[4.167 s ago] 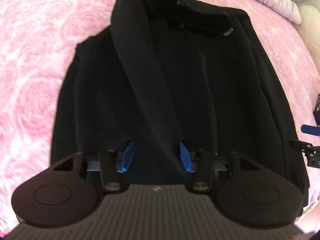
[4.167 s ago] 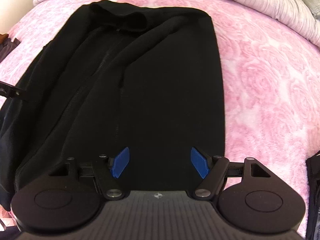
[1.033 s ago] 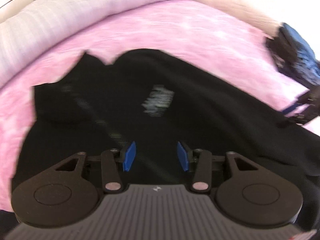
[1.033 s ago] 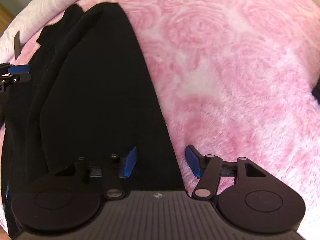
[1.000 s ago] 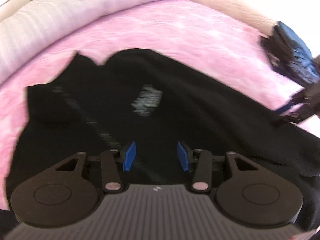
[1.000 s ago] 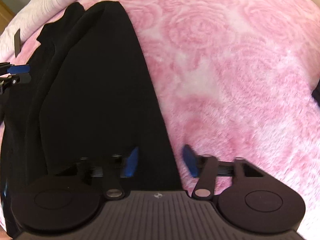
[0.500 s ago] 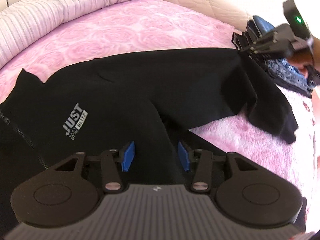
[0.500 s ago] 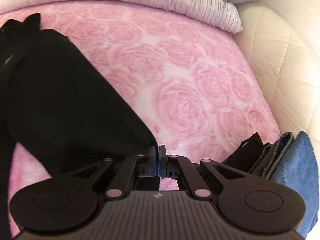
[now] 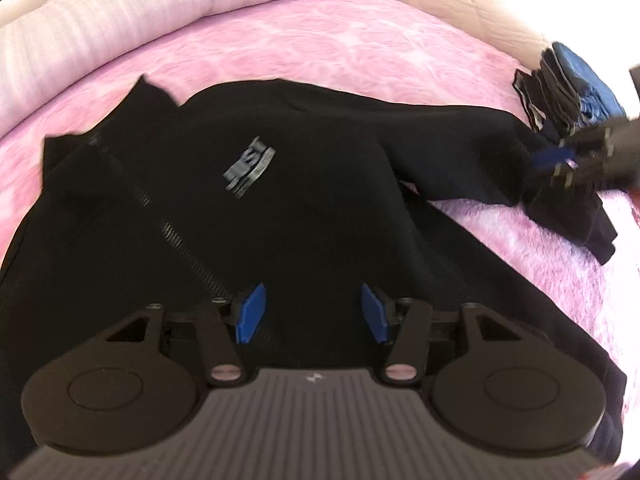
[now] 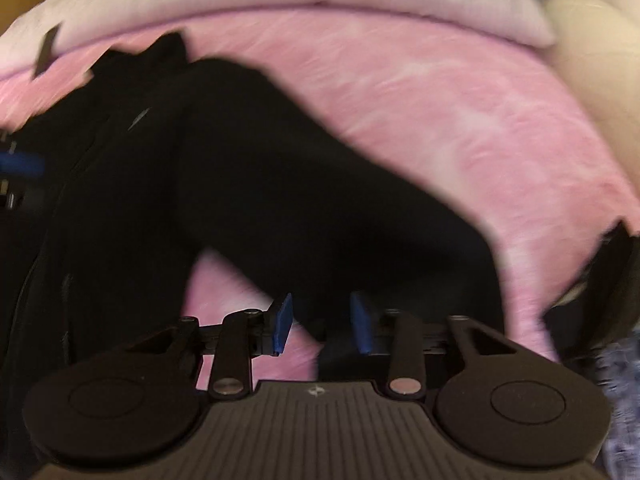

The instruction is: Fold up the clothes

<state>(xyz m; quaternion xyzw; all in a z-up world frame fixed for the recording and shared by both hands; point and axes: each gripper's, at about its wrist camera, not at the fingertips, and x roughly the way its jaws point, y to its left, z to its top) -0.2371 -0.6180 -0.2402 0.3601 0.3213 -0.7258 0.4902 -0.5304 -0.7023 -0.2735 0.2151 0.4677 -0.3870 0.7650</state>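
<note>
A black zip jacket (image 9: 304, 208) with a grey chest logo (image 9: 250, 168) lies on the pink bed. Its right sleeve (image 9: 460, 152) is stretched out to the right. My left gripper (image 9: 312, 312) is open and empty, low over the jacket's front beside the zip. My right gripper (image 10: 320, 322) is open, its blue pads either side of the sleeve's cuff end (image 10: 400, 248); the sleeve lies loose between them. The right gripper also shows blurred in the left wrist view (image 9: 560, 160) at the sleeve end.
A pink rose-pattern blanket (image 9: 340, 48) covers the bed. Striped pillows (image 9: 160, 4) lie along the far edge. A stack of folded dark and blue clothes (image 9: 568, 80) sits at the right, close to the sleeve end. A cream padded headboard (image 10: 592, 64) is on the right.
My right gripper was shut on the sleeve's cuff half a second ago; it is now open and the sleeve is let go. The left gripper has shifted back over the jacket's front.
</note>
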